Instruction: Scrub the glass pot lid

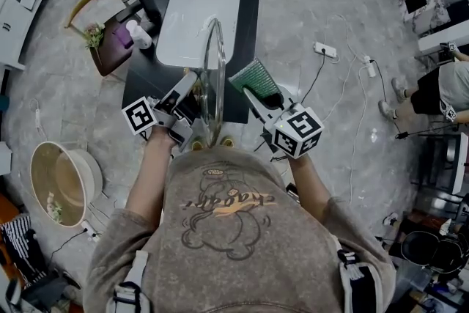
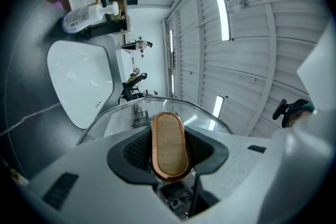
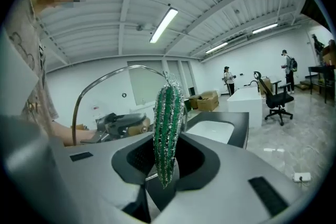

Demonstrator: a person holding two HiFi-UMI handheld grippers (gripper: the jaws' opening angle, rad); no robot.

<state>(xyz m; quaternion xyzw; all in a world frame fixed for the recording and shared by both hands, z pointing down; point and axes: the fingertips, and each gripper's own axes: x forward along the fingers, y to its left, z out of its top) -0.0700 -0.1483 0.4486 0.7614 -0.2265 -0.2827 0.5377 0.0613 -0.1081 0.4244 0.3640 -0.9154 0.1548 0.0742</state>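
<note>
Left gripper (image 2: 169, 148) holds glass pot lid (image 1: 215, 62) — upright; edge-on.

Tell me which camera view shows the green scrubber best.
The right gripper view: the green scrubber fills the centre, clamped in the right claw, its green and silver stripes sharp. The head view shows it small, beside the glass lid. The left gripper view does not show it.
</note>
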